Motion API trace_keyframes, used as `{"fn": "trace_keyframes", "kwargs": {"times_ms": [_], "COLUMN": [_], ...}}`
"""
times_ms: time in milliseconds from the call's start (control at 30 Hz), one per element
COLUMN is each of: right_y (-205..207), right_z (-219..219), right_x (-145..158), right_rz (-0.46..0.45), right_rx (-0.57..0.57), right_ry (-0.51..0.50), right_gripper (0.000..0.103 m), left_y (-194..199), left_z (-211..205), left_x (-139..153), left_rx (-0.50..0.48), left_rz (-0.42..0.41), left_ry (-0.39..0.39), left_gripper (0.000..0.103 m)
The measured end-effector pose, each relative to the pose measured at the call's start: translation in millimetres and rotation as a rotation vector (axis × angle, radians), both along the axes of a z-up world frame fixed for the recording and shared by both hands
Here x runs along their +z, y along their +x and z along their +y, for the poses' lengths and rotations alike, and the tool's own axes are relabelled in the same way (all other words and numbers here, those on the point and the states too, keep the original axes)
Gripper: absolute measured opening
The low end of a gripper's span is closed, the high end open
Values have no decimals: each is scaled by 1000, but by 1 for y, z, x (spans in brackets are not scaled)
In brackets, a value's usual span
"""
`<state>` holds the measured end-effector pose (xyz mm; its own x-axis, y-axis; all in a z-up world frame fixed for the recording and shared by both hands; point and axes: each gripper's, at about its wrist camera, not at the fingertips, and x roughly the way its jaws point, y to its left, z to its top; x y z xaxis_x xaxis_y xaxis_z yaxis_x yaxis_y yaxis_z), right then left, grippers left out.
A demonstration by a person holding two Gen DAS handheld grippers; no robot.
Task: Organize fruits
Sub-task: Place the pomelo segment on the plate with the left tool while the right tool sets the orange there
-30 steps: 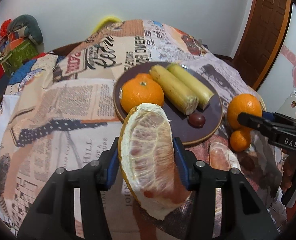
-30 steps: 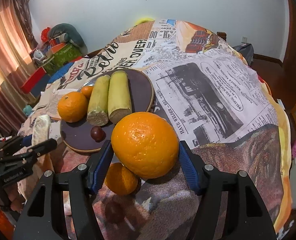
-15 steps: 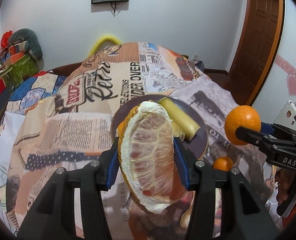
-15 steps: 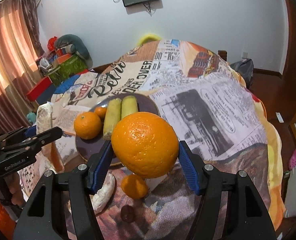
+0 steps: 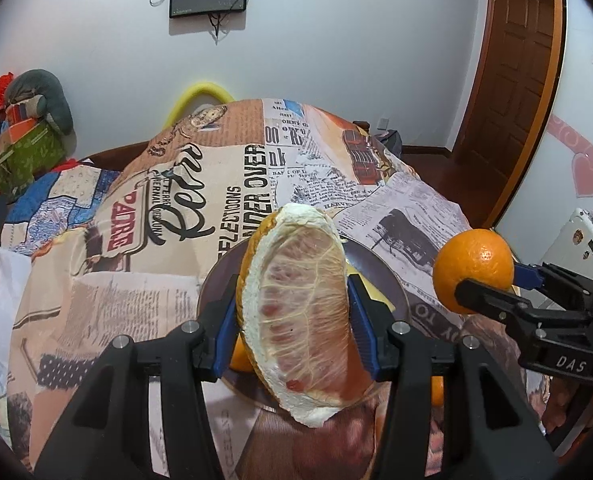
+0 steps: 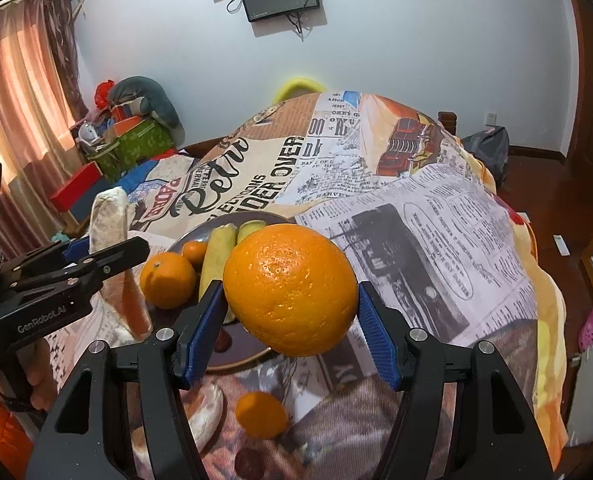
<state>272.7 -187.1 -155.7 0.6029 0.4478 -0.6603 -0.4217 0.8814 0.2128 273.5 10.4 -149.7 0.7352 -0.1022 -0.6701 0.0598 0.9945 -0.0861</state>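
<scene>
Moved: both grippers have risen above the plate (image 6: 184, 240) since the earlier frame.
Left gripper (image 5: 292, 308): pinching a pomelo wedge (image 5: 300, 312).
Right gripper (image 6: 290, 312): pinching an orange (image 6: 290, 290).
Done: tangerines, corn on plate.
Left: small orange (image 6: 261, 414), another wedge nearer than the plate.

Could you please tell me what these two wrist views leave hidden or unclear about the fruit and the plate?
- Left wrist view: the pomelo wedge in the left gripper hides most of the plate and what lies on it.
- Right wrist view: the large orange in the right gripper covers the plate's near right part.
- Right wrist view: the dark round fruit at the bottom is too blurred to identify.
</scene>
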Motion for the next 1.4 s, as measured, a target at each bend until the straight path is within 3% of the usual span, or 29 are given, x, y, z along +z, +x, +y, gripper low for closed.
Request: {"fn": "trace_keyframes", "kwargs": {"times_ms": [600,1000,1400], "right_y": [40,54,52], "right_z": [24,32,41], "right_x": [-20,-33,-37], "right_rz": [32,68,88], "right_rx": [42,59,95], "right_ry": [-33,-40,-61], "right_gripper": [62,62,63], "left_y": [59,76,72], "left_z": [3,7,2], "left_x": [-29,-37,-33], "left_rx": [23,32,18], "left_rz": [86,130,108], "left_ry": [-5,-25,17], "left_gripper": [50,50,50]}}
